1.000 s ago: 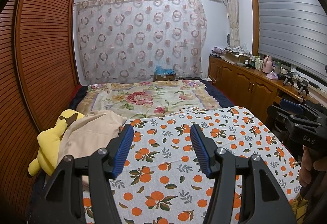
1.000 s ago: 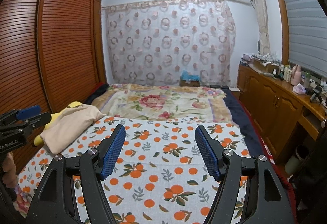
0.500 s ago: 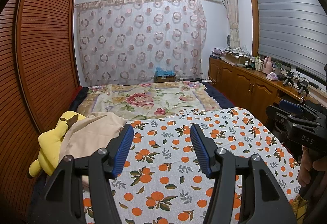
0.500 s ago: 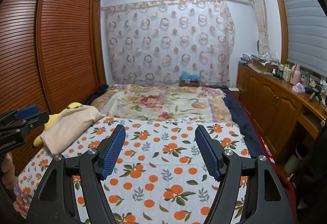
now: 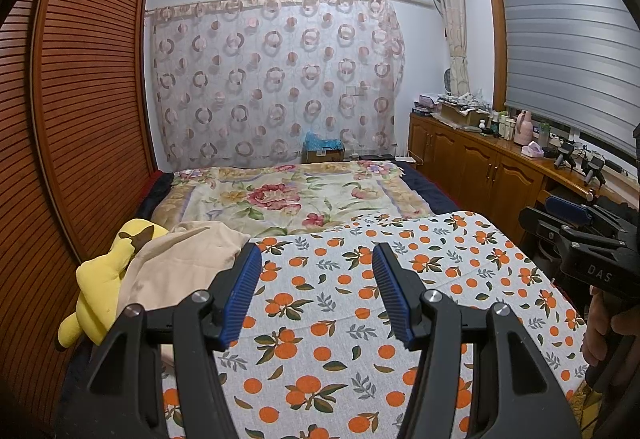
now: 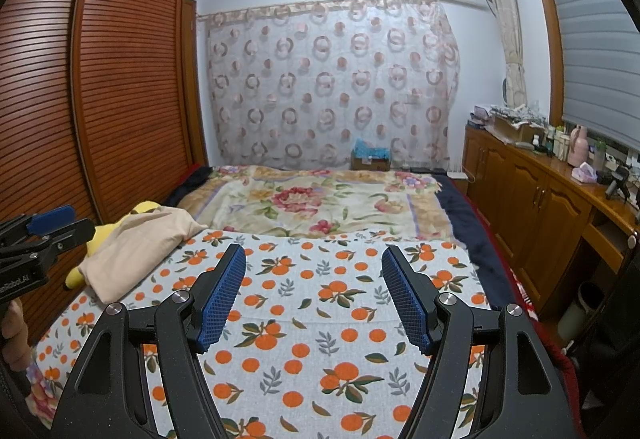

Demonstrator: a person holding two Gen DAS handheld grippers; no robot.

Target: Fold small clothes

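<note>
Left wrist view: the left gripper (image 5: 316, 267) hovers over the orange-print sheet (image 5: 352, 323) on the bed, fingers (image 5: 240, 295) parted with nothing between them. The beige garment (image 5: 180, 271) lies bunched at 9 o'clock, draped against a yellow plush toy (image 5: 100, 283). The right gripper (image 5: 576, 239) appears at 3 o'clock. Right wrist view: the right gripper (image 6: 314, 279) hangs above the same sheet (image 6: 304, 351), fingers (image 6: 404, 295) set wide and empty. The garment (image 6: 136, 251) sits at 10 o'clock, well apart from both fingers.
</note>
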